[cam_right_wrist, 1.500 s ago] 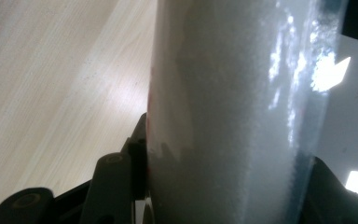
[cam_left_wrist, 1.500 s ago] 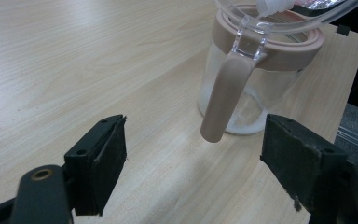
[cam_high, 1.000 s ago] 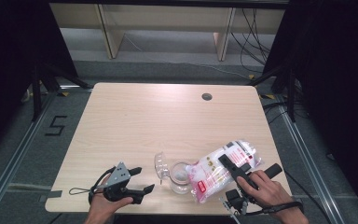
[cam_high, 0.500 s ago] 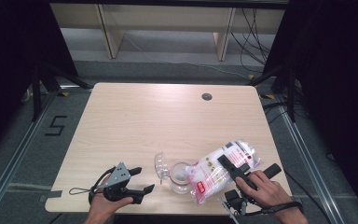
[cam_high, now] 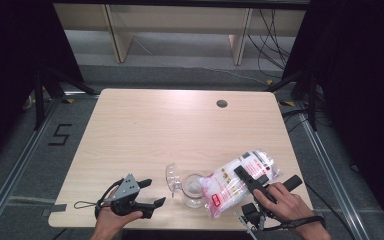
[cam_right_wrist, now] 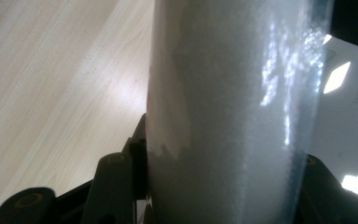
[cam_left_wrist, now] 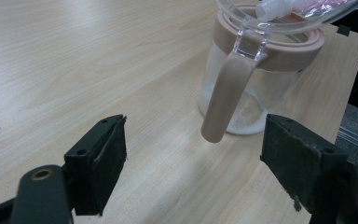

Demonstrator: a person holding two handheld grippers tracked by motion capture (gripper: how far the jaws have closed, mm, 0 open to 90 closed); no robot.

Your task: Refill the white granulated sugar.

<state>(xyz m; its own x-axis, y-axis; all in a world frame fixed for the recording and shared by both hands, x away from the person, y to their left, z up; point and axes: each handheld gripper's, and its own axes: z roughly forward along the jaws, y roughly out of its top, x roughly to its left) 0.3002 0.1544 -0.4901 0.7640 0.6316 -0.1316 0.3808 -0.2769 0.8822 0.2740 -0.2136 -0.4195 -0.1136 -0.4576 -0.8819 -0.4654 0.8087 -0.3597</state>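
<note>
A pale wooden table (cam_high: 180, 130) stands on a grey floor with dark curtains at both sides and a shelf frame beyond its far edge. In the high view a clear bag of white granules (cam_high: 237, 181) lies tilted near the table's near right corner; its long axis runs from far right down to near left, and its lower end points into the mouth of a glass jar (cam_high: 194, 190). The jar's clear lid (cam_high: 172, 176) is swung open to the left. The right gripper (cam_high: 252, 182) is clamped across the bag. The left gripper (cam_high: 150, 192) rests at the near left, its jaws apart and aimed right at the jar.

In the left gripper view the jar (cam_left_wrist: 256, 70) stands upright ahead of the spread jaws, its beige clasp (cam_left_wrist: 226, 95) hanging down the front, white grains at its bottom.

In the right gripper view the bag (cam_right_wrist: 233, 112) rises as an upright column, squeezed between both jaws.
</note>
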